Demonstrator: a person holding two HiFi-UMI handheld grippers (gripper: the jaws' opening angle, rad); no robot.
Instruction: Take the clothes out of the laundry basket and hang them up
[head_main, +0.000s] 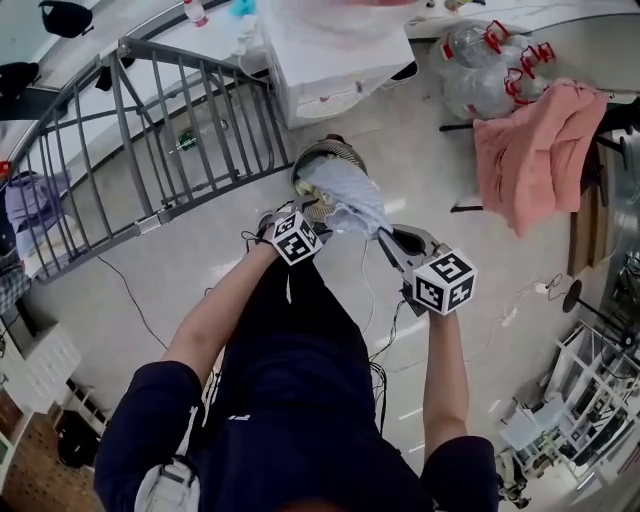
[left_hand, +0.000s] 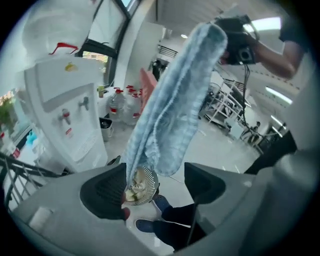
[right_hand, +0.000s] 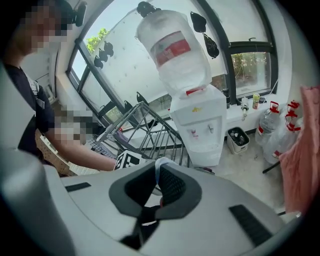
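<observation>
Pale, glossy tiled floor (head_main: 200, 260), crowded round its edges.

A white water dispenser (head_main: 320, 70) stands on it, with a small dark bin (right_hand: 239, 140) just beside it and a cluster of clear water bottles (head_main: 480, 70) near that. The round laundry basket (head_main: 318, 158) sits between the dispenser and a grey metal bar frame (head_main: 170, 140). Thin cables (head_main: 130, 300) trail over the tiles.

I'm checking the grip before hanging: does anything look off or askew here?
The blue cloth hangs lopsided. Only the right gripper pinches it, by a thin edge. The left gripper has its jaws apart, and the cloth's other end dangles loose by them. Nothing looks spilled or damaged.
</observation>
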